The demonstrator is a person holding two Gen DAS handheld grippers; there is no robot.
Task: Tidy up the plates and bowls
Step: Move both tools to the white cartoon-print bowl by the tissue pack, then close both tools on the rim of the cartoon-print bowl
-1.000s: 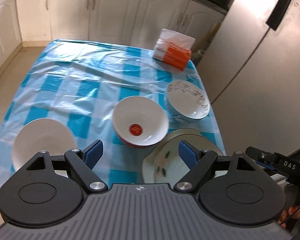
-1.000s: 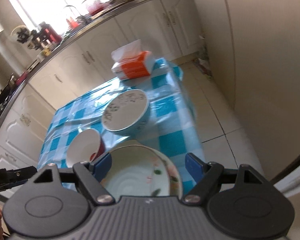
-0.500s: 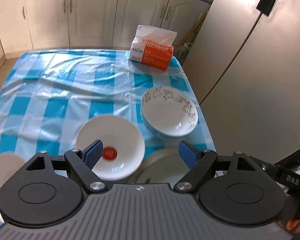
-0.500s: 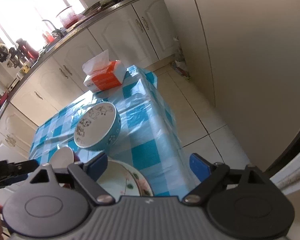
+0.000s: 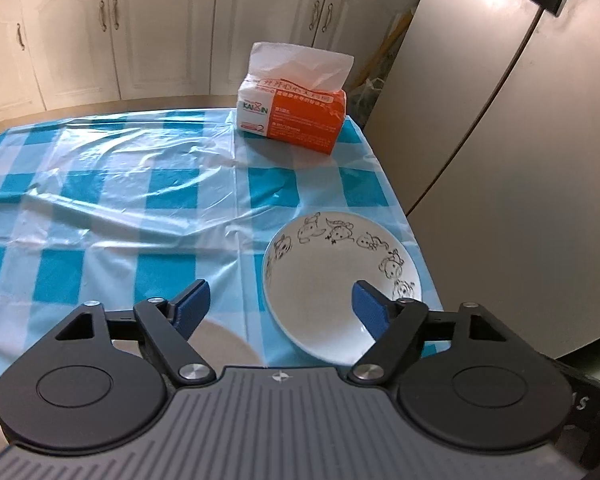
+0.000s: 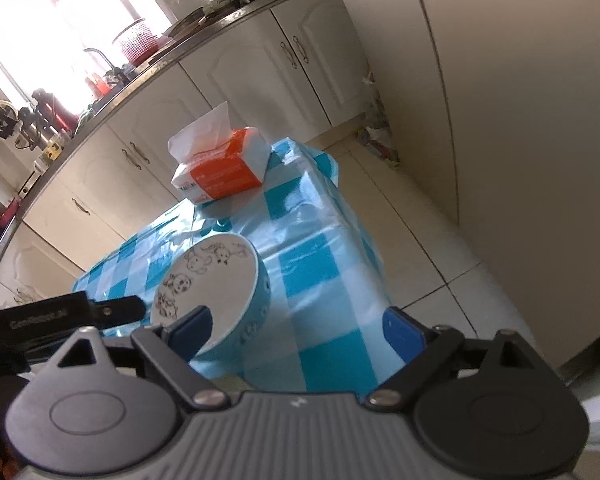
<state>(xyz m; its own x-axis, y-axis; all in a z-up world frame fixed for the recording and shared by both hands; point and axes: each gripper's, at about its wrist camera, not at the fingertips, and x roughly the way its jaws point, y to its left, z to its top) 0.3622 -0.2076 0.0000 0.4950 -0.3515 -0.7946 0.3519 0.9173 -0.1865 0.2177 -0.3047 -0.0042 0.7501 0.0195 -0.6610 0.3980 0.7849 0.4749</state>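
A white bowl with cartoon drawings inside [image 5: 332,280] and a blue outer wall [image 6: 256,300] stands near the right edge of the blue checked table [image 5: 140,208]. My left gripper [image 5: 280,302] hovers over it with its jaws closing. The bowl's left rim lies between the fingers and the right fingertip [image 5: 366,304] hangs over its inside, with no pad pressing on it. The right gripper [image 6: 298,326] is just right of the bowl, its jaws wide and closing, with only tablecloth between them. Under the left finger shows the rim of another white dish [image 5: 228,340].
An orange and white tissue pack [image 5: 296,120] sits at the table's far right corner. A tall fridge [image 5: 500,160] stands close to the table's right side, with tiled floor [image 6: 440,248] between. Cream cabinets [image 5: 160,32] line the back wall. Part of the left gripper [image 6: 60,316] shows in the right wrist view.
Both views have slid forward and right. The red-dotted bowl and the flowered plate have dropped out of sight, and the cartoon bowl now lies at both grippers' fingertips. The left jaws have narrowed slightly.
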